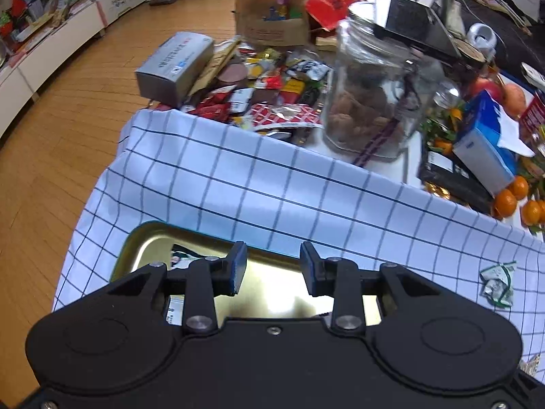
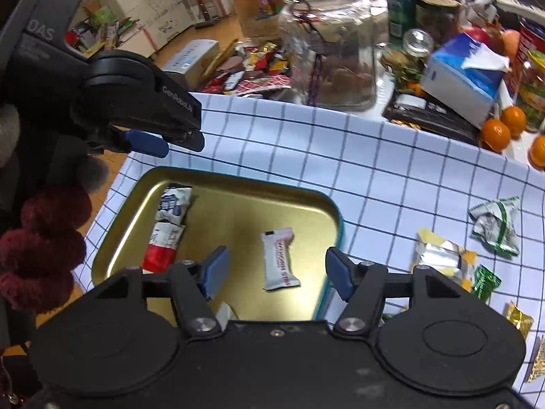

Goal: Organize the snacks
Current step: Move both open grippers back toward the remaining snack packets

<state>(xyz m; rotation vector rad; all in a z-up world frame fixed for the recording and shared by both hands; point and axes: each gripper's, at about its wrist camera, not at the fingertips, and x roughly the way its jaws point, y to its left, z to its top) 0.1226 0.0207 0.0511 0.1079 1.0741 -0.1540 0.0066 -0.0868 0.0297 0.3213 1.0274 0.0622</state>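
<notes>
A gold tin tray (image 2: 218, 201) with a teal outer edge is seen on a blue-checked white cloth (image 2: 374, 170) spread over the desk, and everything else is placed here relative to that tray. Inside it, a white snack bar with red lettering (image 2: 280, 259) lies flat near the middle of the floor. Against the tray's left wall, two more packets are lined up end to end: a white and blue packet (image 2: 173, 203) toward the far corner and a red and white packet (image 2: 162, 247) nearer the camera.

The right gripper (image 2: 276, 272) is held above the tray's near part, its jaws spread fairly wide; the white bar lies on the tray floor below the gap and is not touched by either pad. The left gripper (image 1: 273, 269) is held over the tray's far left side, its jaws set partly apart with nothing between them.

To the right of the tray, loose snacks lie on the cloth: a green and white wrapper (image 2: 497, 225), a yellow and silver packet (image 2: 439, 252), a small green candy (image 2: 485, 281) and a gold-wrapped candy (image 2: 517, 318).

Beyond the tray, past the cloth's far edge, a glass jar (image 2: 335, 51) with brown contents, a heap of mixed packets (image 2: 259, 68) and a blue tissue box (image 2: 463, 71) can be made out.
</notes>
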